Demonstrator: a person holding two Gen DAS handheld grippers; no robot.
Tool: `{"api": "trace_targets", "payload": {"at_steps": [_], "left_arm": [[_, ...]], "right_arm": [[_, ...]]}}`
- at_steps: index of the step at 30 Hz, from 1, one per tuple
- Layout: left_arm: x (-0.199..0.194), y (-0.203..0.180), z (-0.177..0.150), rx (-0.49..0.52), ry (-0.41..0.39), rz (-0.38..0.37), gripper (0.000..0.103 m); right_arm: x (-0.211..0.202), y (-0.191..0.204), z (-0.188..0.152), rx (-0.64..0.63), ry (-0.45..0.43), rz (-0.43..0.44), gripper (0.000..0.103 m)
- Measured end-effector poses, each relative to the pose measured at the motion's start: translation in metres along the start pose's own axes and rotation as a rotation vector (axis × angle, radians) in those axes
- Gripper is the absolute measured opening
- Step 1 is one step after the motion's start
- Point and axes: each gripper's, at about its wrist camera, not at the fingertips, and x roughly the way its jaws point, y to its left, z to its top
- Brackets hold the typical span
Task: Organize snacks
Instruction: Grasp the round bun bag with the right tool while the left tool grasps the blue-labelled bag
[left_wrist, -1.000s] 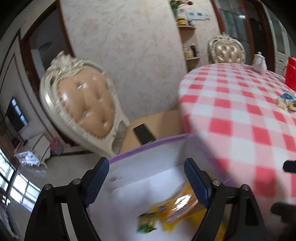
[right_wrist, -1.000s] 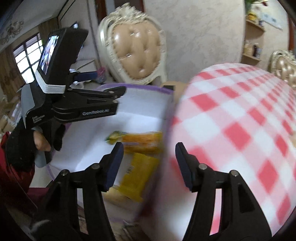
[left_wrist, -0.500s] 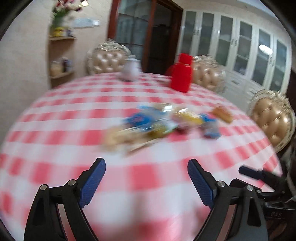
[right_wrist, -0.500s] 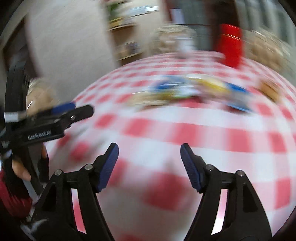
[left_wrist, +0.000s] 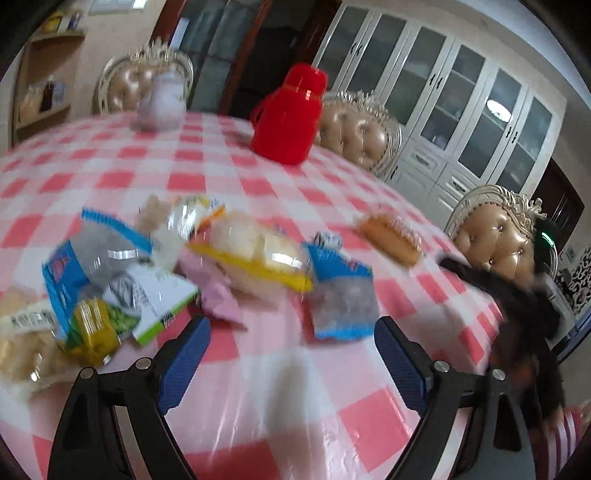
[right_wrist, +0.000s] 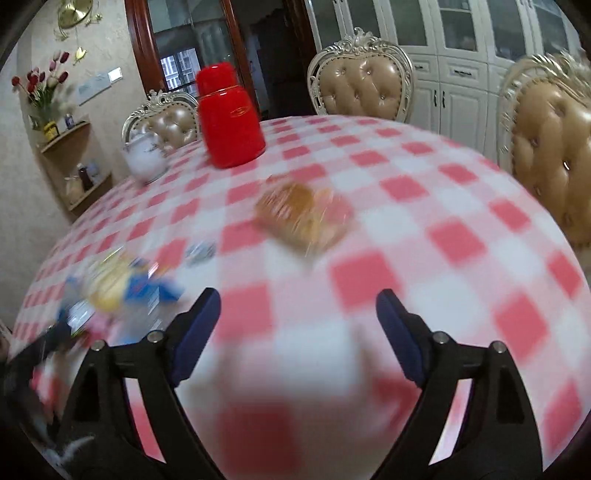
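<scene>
Left wrist view: a heap of snack packets (left_wrist: 192, 266) lies on the checked bench (left_wrist: 295, 387), an orange-brown packet (left_wrist: 391, 238) well apart to its right. Both the left hand-held gripper (left_wrist: 291, 354) and the right hand-held gripper (right_wrist: 297, 328) hover spread wide, holding nothing. A red flask (right_wrist: 229, 118) stands beyond.

Glossy plastic snack wrappers (left_wrist: 255, 254), shiny checked tablecloth (left_wrist: 258, 398).

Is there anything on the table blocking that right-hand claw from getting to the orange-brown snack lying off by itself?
Nothing visible. Between the open right gripper and the orange-brown wrapped snack lies only bare red-and-white checked tablecloth. The red thermos stands behind it, and the pile of snack packets lies off to the left.
</scene>
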Motion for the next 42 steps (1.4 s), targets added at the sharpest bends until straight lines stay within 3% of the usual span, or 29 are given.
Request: {"api": "trace_targets", "payload": {"at_steps": [2, 9, 16, 19, 21, 23, 30, 36, 42], "left_arm": [[0.000, 0.003, 0.000, -0.025, -0.014, -0.009, 0.091], [0.016, 0.004, -0.001, -0.034, 0.094, 0.021, 0.091], [0.023, -0.001, -0.004, -0.002, 0.145, 0.059, 0.091], [0.023, -0.003, -0.005, 0.012, 0.149, 0.061, 0.091], [0.023, -0.003, -0.006, 0.014, 0.149, 0.062, 0.091], [0.023, -0.003, -0.006, 0.016, 0.150, 0.061, 0.091], [0.023, -0.004, -0.005, 0.022, 0.153, 0.058, 0.091], [0.023, -0.005, -0.005, 0.030, 0.153, 0.057, 0.091], [0.023, -0.011, -0.006, 0.054, 0.154, 0.055, 0.091]], "right_arm": [[0.031, -0.002, 0.022, -0.069, 0.028, -0.003, 0.093], [0.103, 0.013, 0.074, -0.182, 0.072, 0.046, 0.096], [0.152, 0.025, 0.064, -0.311, 0.251, 0.014, 0.096], [0.142, 0.028, 0.059, -0.344, 0.229, -0.002, 0.094], [0.135, 0.028, 0.056, -0.345, 0.219, -0.004, 0.083], [0.132, 0.024, 0.054, -0.325, 0.222, -0.022, 0.057], [0.096, 0.015, 0.035, -0.202, 0.198, -0.034, 0.051], [0.019, 0.013, -0.008, -0.053, 0.172, -0.004, 0.051], [-0.053, 0.025, -0.053, 0.091, 0.085, 0.028, 0.051]]}}
